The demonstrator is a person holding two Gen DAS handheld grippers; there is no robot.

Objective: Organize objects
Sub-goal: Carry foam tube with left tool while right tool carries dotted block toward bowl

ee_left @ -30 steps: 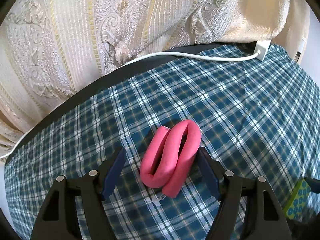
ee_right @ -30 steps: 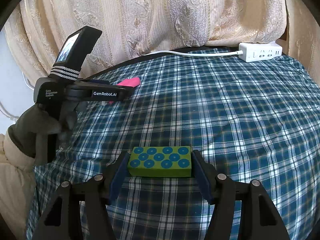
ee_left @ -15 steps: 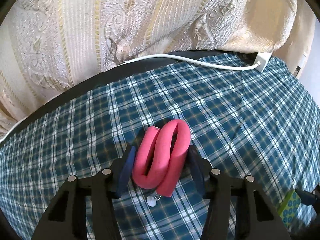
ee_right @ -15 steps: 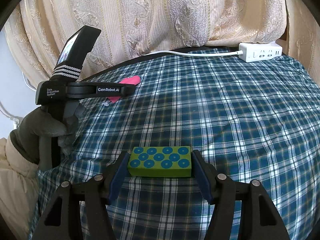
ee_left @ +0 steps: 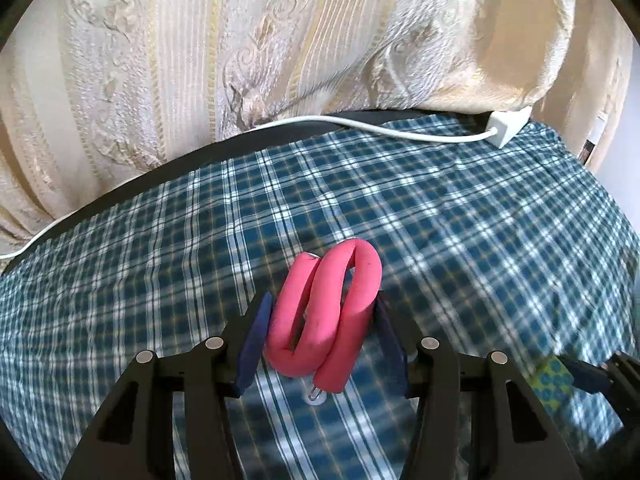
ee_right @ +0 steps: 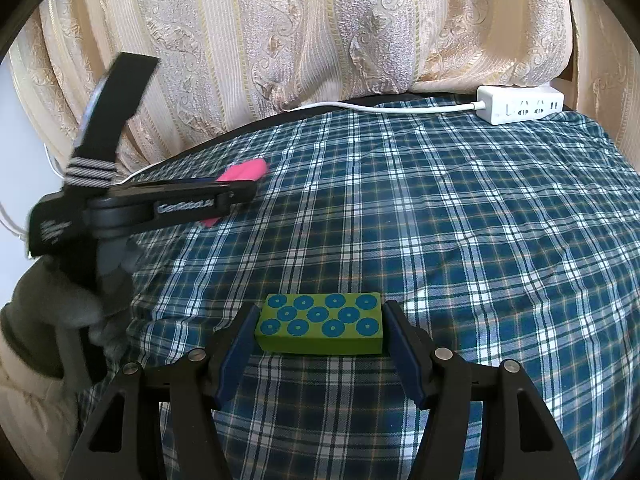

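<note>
Foam [ee_left: 326, 314], pink and folded in loops: a second ago it lay loose between wide jaws; now we have the left gripper [ee_left: 322, 328] clamped on its sides, just clear of the plaid cloth [ee_left: 480, 220], ready to be moved. The right wrist view alone shows the right gripper [ee_right: 320, 330] closed on the green dotted block [ee_right: 320, 322], the gloved hand [ee_right: 60, 300] and the whole power strip [ee_right: 520, 104].

blue plaid cloth [ee_right: 460, 220] covering the surface; 1 white power strip [ee_right: 520, 104] and its cable [ee_left: 360, 126] lie at the far edge.
</note>
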